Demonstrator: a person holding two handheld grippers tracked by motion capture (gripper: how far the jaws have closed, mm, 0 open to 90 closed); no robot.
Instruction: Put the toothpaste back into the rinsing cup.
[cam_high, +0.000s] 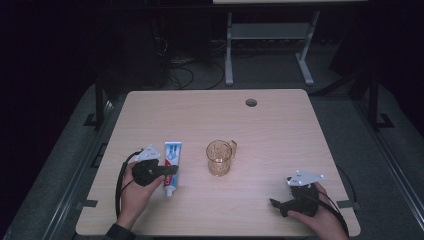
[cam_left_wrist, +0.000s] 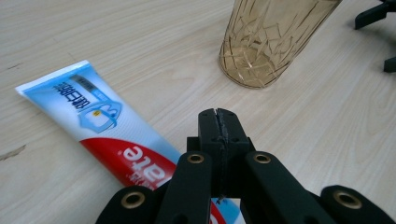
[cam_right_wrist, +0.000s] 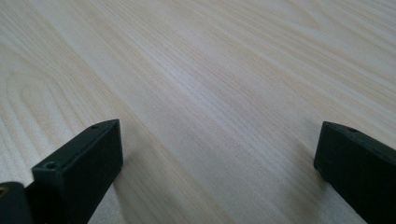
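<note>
Pale wood table (cam_high: 280, 130), one toothpaste tube (cam_high: 172, 165) lying flat left of one amber glass mug (cam_high: 219, 158), two grippers — left gripper (cam_high: 170, 171) over the tube, jaws together on nothing, right gripper (cam_high: 276, 203) well apart, jaws wide.

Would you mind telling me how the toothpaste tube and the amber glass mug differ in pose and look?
The toothpaste tube lies flat on the table, while the amber glass mug stands upright. The tube is opaque, blue, white and red with print; the mug is see-through with a cracked-line pattern. The shut left gripper hangs over the tube; the mug stands apart from both grippers. Both rest on the same wooden tabletop.
</note>
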